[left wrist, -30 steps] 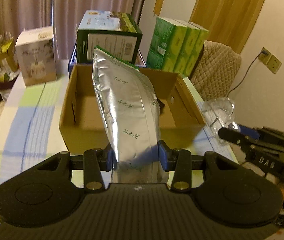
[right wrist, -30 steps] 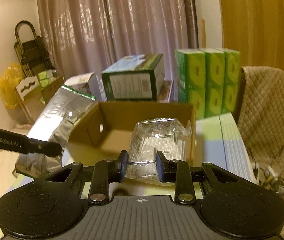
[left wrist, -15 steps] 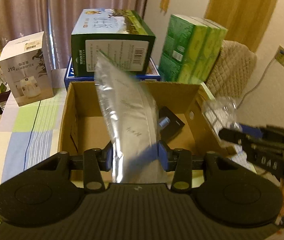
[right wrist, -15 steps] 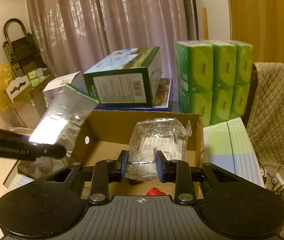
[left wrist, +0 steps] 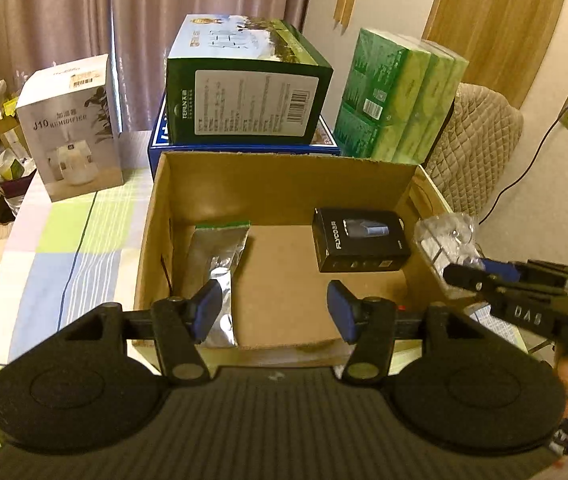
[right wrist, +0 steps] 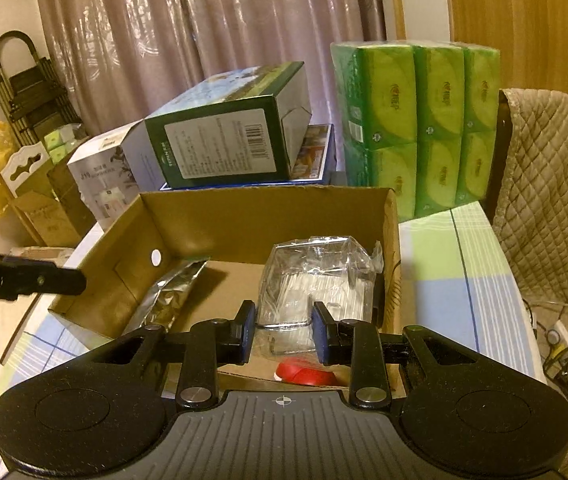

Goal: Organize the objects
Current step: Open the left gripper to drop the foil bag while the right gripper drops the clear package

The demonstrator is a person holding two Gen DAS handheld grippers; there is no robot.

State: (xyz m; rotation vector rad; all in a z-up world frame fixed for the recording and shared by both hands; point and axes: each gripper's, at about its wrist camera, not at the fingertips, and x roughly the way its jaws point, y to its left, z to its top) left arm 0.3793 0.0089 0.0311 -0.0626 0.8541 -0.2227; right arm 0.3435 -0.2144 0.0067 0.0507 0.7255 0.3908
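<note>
Left tongs point(left wrist: 274, 312) open | foil pouch point(left wrist: 216, 276) beside left pad, in box point(left wrist: 284, 184)

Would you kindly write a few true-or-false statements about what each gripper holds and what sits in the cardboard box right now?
1. The left gripper is clamped on the silver pouch. False: its jaws are spread open and the pouch lies inside the cardboard box, against its left wall.
2. The right gripper holds a clear plastic packet. True.
3. A black box sits in the cardboard box. True.
4. The green tissue packs are inside the cardboard box. False: they stand behind it on the table.
5. The humidifier box rests on top of the green carton. False: it stands apart on the table.
</note>
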